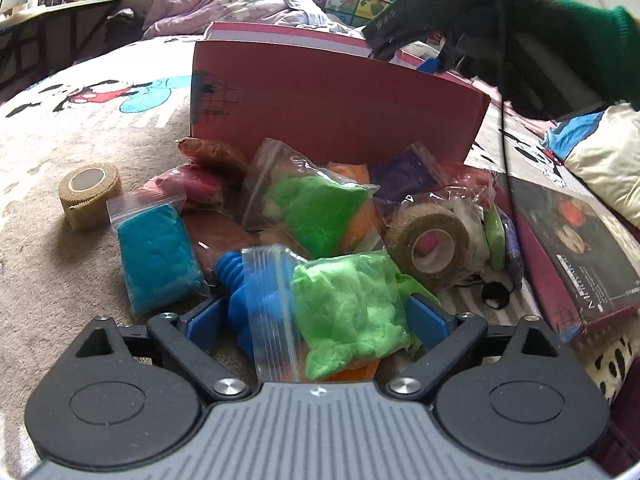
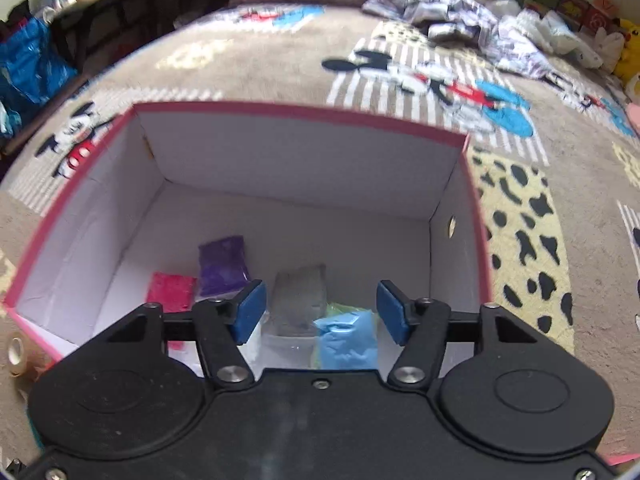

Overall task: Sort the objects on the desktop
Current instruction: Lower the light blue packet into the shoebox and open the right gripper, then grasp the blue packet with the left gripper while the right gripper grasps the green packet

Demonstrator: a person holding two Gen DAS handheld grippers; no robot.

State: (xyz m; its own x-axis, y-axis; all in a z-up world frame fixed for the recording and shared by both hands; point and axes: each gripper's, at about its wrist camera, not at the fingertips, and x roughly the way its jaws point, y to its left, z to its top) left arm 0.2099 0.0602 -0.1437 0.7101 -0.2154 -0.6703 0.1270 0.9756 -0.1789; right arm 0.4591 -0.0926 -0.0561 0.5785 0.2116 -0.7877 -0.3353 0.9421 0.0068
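Sorting is midway: my left tongs [image 1: 316, 316] stand wide around a green bag [image 1: 352, 312], not pinching it yet, while my right tongs [image 2: 320, 312] hang open and empty over the box [image 2: 280, 120], so next the left must close on that bag and carry it to the box at 12 o'clock.

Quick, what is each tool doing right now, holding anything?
Left tool: fingers wide around a light green clay bag; grip cannot be told.
Right tool: open, empty, over the red box.

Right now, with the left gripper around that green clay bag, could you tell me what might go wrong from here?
1. The left gripper stands wide around the green clay bag, with a blue ribbed piece between its fingers too; closing may catch both.
2. The pile is tightly packed: lifting could drag the second green bag or roll the tan tape roll.
3. The right gripper hovers open over the red box, possibly blocking the drop.
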